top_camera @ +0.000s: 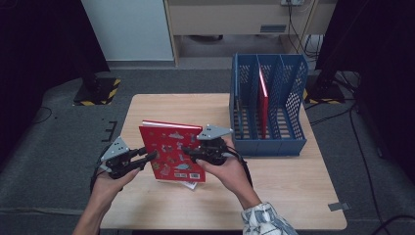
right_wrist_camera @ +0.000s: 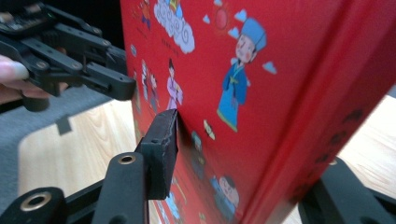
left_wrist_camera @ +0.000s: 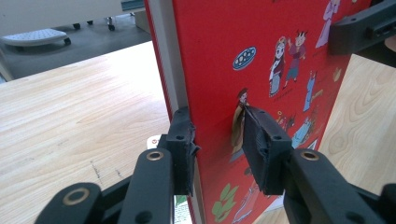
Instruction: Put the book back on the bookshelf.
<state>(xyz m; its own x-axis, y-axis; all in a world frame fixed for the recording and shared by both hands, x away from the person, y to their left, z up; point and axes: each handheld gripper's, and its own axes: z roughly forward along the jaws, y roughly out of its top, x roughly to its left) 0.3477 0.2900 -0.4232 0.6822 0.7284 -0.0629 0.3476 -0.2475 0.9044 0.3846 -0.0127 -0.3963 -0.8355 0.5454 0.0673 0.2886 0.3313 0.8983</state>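
One red picture book stands upright over the near part of the wooden table, held between our two grippers. Our left gripper clamps its open page edge, both pads pressed on the covers. Our right gripper grips the spine side, one pad flat on the illustrated cover. Under the book lies a thin booklet. Well to the right stands a blue file rack, with a second red book upright in its middle slot.
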